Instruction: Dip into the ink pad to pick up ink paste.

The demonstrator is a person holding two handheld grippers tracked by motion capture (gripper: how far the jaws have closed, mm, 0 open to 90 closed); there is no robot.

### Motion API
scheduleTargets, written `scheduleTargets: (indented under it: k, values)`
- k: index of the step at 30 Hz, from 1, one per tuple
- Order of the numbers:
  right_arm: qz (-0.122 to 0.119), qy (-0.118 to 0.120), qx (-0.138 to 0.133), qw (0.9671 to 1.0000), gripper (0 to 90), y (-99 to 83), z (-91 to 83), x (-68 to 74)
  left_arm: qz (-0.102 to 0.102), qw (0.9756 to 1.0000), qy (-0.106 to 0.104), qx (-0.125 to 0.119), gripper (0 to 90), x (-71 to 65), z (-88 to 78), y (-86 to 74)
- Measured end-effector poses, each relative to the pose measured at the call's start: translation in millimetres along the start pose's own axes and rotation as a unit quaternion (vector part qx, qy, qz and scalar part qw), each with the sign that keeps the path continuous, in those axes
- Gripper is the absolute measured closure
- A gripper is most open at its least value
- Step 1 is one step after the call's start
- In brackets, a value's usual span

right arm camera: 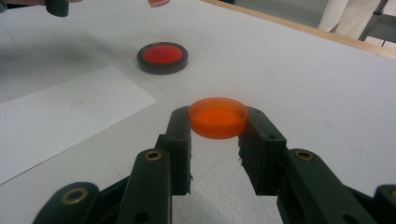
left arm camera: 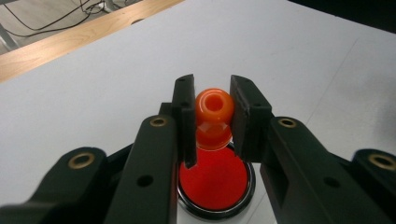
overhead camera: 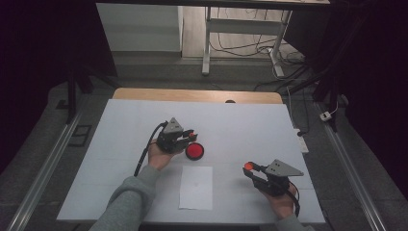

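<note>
Partly behind fingers, orange stopper

Glossy plastic on a matt table

The orange bead looks like smooth, shiny plastic; the orange cap is translucent plastic; the red dish is glossy; the paper sheet is matt; the wooden edge lies at twelve o'clock.

sleeve: grey | jaws: black, brass-ringed screws | top plates: grey, three-cornered
</note>
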State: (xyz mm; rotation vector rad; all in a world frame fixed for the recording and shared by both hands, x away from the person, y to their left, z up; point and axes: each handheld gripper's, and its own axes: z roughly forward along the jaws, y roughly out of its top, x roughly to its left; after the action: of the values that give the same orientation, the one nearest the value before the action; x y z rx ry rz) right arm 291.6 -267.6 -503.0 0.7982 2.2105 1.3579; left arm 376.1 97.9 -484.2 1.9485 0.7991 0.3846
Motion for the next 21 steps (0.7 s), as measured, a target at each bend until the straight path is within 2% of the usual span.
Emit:
scheduleTargets:
  k: [8, 14, 21]
  values:
    - [0.001, -0.001, 0.0, 1.0, 64.7, -0.4, 0.1, -0.9, 0.003, 0.9999, -0.011, 0.0, 72.7, -0.7, -7.4, 0.6]
    - [0.001, -0.002, 0.0, 1.0, 64.7, -0.3, -0.2, -1.1, -0.006, 0.9997, -0.024, -0.002, 72.6, 1.0, -15.2, -2.0]
    - [0.0, -0.002, 0.0, 1.0, 64.7, -0.2, 0.3, -0.6, -0.009, 0.9997, -0.023, -0.007, 72.6, 3.6, -24.8, -3.2]
